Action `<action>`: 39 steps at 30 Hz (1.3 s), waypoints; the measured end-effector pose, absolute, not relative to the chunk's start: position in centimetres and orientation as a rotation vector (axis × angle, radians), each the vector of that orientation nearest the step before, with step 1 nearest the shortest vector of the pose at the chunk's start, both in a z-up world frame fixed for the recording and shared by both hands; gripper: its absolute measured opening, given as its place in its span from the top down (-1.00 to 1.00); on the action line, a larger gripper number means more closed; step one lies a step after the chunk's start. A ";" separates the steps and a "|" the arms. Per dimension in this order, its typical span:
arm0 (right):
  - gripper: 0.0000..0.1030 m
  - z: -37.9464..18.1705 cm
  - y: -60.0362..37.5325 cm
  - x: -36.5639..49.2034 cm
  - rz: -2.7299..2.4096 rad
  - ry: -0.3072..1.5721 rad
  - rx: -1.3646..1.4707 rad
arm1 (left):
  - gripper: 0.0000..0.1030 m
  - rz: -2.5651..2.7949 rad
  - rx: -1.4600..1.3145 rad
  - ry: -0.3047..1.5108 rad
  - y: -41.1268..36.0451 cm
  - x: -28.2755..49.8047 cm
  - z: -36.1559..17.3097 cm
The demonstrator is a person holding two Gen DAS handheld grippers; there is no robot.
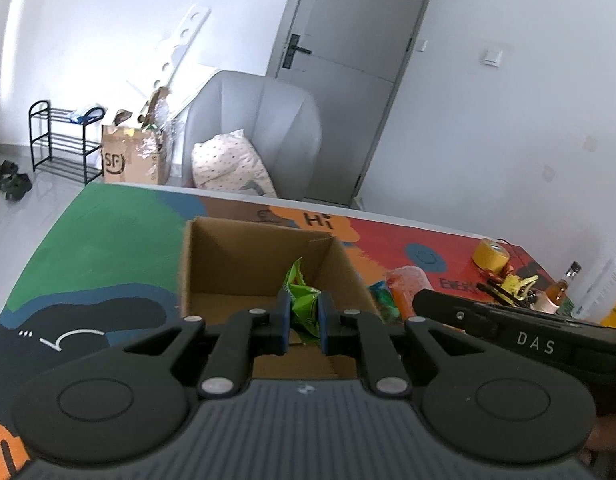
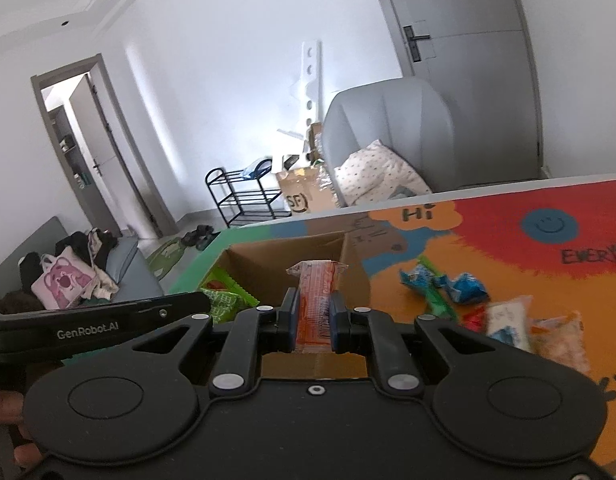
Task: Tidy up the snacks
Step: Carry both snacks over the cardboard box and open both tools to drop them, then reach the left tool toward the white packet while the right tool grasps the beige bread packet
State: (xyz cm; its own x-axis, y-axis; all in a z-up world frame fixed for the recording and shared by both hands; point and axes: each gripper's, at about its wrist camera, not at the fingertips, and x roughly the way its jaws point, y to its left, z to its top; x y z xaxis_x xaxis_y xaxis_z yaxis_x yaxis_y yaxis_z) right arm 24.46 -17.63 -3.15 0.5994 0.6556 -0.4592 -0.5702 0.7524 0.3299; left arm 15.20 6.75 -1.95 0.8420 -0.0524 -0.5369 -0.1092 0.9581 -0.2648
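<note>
An open cardboard box (image 1: 236, 256) stands on the colourful table. My left gripper (image 1: 303, 316) is shut on a green snack packet (image 1: 304, 300) and holds it over the box. In the right wrist view the same box (image 2: 280, 260) lies ahead, and my right gripper (image 2: 314, 312) is shut on an orange snack bar (image 2: 316, 300) held upright above it. The green packet (image 2: 224, 300) shows at the left, beside the left gripper's black body (image 2: 108, 320). The right gripper's body (image 1: 508, 332) crosses the right side of the left wrist view.
Several loose snack packets (image 2: 460, 288) lie on the table (image 2: 508, 240) right of the box, blue, green, white and orange. A yellow tape roll (image 1: 490, 256) and a small bottle (image 1: 560, 288) stand at the table's far right. A grey armchair (image 1: 252, 128) sits behind the table.
</note>
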 end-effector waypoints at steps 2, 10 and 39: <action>0.74 -3.2 -17.1 24.7 0.725 0.601 0.151 | 0.74 0.038 -0.302 0.584 7.1 15.3 -2.2; 0.74 -3.3 -15.2 24.7 0.764 0.620 0.137 | 0.31 0.119 -0.328 0.587 8.2 14.4 -1.9; -0.61 -3.5 -24.4 23.2 0.562 0.574 0.134 | -0.89 0.032 -0.280 0.572 2.2 13.8 -1.3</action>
State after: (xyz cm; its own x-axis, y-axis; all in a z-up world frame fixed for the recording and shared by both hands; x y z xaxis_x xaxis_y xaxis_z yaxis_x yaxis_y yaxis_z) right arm 23.18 -24.38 -3.47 0.6946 0.5383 -0.4773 -0.4653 0.8421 0.2726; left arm 13.81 2.18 -1.32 0.8415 -0.0480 -0.5380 -0.1069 0.9615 -0.2530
